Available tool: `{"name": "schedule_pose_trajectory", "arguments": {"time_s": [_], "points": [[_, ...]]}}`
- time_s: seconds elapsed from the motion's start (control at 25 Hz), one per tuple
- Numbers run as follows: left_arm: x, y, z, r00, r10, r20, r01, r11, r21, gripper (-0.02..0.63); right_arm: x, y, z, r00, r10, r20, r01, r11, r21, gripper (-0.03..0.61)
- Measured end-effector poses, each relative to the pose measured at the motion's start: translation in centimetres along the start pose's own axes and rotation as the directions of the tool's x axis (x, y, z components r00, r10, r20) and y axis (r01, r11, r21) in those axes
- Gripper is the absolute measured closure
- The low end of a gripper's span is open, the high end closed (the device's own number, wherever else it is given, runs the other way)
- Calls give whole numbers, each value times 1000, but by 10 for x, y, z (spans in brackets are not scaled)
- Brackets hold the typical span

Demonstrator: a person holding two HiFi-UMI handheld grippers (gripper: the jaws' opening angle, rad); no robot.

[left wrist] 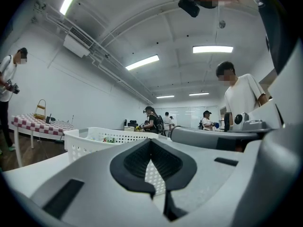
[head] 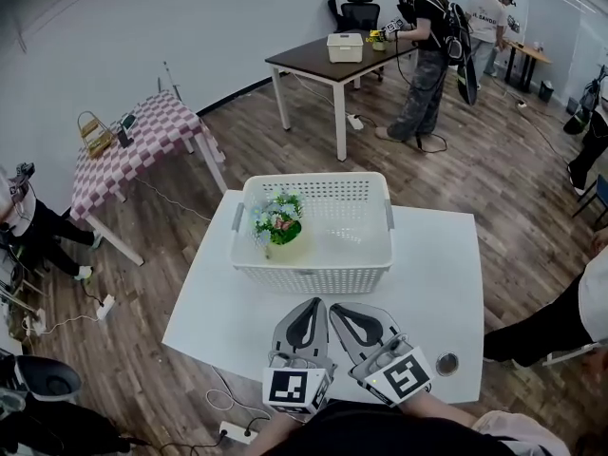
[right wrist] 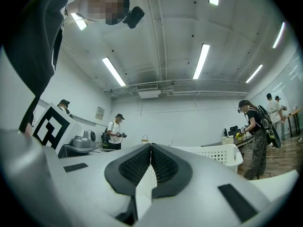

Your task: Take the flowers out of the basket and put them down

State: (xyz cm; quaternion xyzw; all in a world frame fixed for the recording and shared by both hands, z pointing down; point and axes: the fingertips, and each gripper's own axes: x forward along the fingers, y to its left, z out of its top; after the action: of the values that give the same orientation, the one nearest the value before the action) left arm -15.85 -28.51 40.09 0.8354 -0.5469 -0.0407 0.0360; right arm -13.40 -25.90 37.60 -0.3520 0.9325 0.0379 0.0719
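My left gripper and right gripper sit side by side at the lower centre of the head view, low over the near edge of the white rectangular table. Each gripper view shows the grey jaws clenched, ribbed black pads meeting at the tips, with nothing between them. Both stop short of the basket wall.

The small bunch of pink and white flowers with green leaves lies inside the white perforated plastic basket, in its left half, close to the left wall. The basket stands in the middle of the frame on the table.

Step in hand, in my judgement: the approach. No removal has begun.

The next move calls for one gripper to part its jaws, rise over the near rim and come down on the bunch from above. The left gripper is better placed for this.

Materials: the basket is rigid, with a lattice of small holes, a rolled rim and side handles. The bunch looks light, soft and irregular, so a gentle close low on it should serve. The table top is smooth and matt.
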Motion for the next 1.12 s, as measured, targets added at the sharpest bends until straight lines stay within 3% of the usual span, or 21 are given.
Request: {"name": "schedule_pose_trajectory", "arguments": {"time_s": [0.36,0.6,0.8,1.0,1.12], "points": [[5,1,-6,999,-27,-25,28,1000,11,614,6,-3,-4,1000,4,-3,-4,1000,2,558],[2,7,-2,1000,-10,-6,9,1000,-12,614,14,-3,27,999,32,38,-31,999,-28,558],[-2,10,-2,1000,-12,-21,12,1000,0,614,29,-10,56,996,83,35,-79,990,-121,558],[-9,20,-4,1000,11,-19,-11,1000,-2,614,52,-14,74,985,170,-24,-170,950,-262,558],[-15,28,-5,999,33,-26,-33,999,-4,614,69,-22,77,971,219,-99,-240,893,-380,560]]}}
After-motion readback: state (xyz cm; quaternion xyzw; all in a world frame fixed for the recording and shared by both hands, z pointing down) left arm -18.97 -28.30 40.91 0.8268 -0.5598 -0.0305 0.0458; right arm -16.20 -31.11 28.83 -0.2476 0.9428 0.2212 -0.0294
